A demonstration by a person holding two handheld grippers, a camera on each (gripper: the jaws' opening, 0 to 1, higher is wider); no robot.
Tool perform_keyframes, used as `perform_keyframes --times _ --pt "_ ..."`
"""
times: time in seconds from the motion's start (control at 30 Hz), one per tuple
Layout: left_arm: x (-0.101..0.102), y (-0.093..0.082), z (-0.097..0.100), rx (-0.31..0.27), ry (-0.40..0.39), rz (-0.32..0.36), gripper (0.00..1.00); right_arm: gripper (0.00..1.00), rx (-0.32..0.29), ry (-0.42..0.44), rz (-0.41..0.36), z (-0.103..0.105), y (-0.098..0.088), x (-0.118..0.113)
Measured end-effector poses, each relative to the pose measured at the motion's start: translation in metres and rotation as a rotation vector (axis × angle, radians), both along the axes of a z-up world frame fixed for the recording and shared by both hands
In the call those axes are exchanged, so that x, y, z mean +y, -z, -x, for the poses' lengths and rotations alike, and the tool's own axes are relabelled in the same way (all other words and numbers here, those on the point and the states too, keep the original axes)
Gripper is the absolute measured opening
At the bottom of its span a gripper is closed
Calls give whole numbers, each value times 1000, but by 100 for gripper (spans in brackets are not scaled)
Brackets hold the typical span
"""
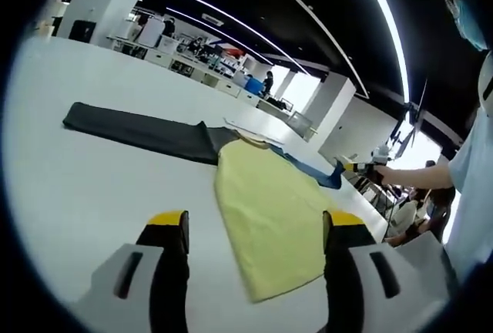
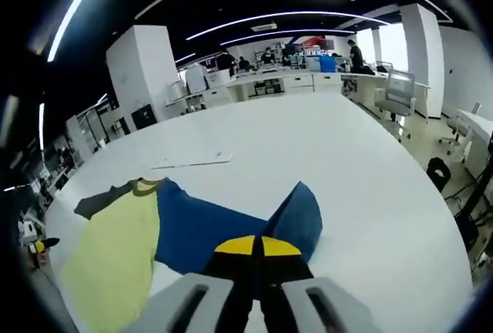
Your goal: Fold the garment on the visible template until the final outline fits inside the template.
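A garment lies flat on the white table [image 1: 92,194]. It has a pale yellow body [image 1: 266,210], a dark grey sleeve [image 1: 139,129] stretched out to the left and a blue sleeve [image 1: 312,169] to the right. My left gripper [image 1: 256,225] hovers open over the near edge of the yellow body, with nothing between its jaws. My right gripper [image 2: 258,247] is shut on the blue sleeve [image 2: 208,225], whose end is raised into a fold. The same gripper [image 1: 362,168], in a person's hand, shows at the sleeve's tip. A thin white sheet [image 2: 192,162] lies flat beyond the collar.
The table [image 2: 370,194] runs far back, and its edge drops off at the right toward office chairs [image 2: 397,90]. Workbenches, a white pillar [image 2: 142,63] and people stand in the background. A person's arm and light shirt [image 1: 470,186] fill the right side.
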State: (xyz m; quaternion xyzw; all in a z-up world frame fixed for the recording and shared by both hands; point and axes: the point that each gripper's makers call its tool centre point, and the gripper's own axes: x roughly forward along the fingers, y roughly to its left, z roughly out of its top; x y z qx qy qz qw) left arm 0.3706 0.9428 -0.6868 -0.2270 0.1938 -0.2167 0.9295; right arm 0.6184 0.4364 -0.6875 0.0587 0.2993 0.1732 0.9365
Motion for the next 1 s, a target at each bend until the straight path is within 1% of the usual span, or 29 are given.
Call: perform_keyframes --times 0.07,0.13,0.3,0.33,0.47,0.57,0.7,0.77,0.8,0.9,1.0 --pt "0 -2 1 -10 -3 -4 67 0 -7 -29 -7 0 -7 18" --pt "1 -3 2 -19 -14 7 67 0 -7 -58 -23 2 -14 37" --pt "5 -7 8 -38 -33 15 66 0 -16 -114 -49 -2 -25 71" --pt "6 -7 9 -39 -36 16 66 0 -17 -119 -50 -2 -26 74" --pt "12 -7 14 -44 -56 18 65 0 -25 -165 -62 -5 -35 99" --pt "14 -8 17 -50 -63 19 65 0 -29 -200 -84 -7 -43 119" --pt "14 -8 18 -51 -64 11 64 0 -30 -242 -92 -7 -46 144" --pt "12 -8 18 -53 -56 9 64 0 -32 -273 -95 -7 -47 160" --pt "11 -8 17 -51 -50 12 64 0 -34 -287 -101 -7 -48 170" --pt "11 -8 15 -56 -45 12 64 0 -38 -312 -121 -8 -51 190" --pt "10 -10 14 -62 -40 20 64 0 -43 -354 -147 -7 -55 218"
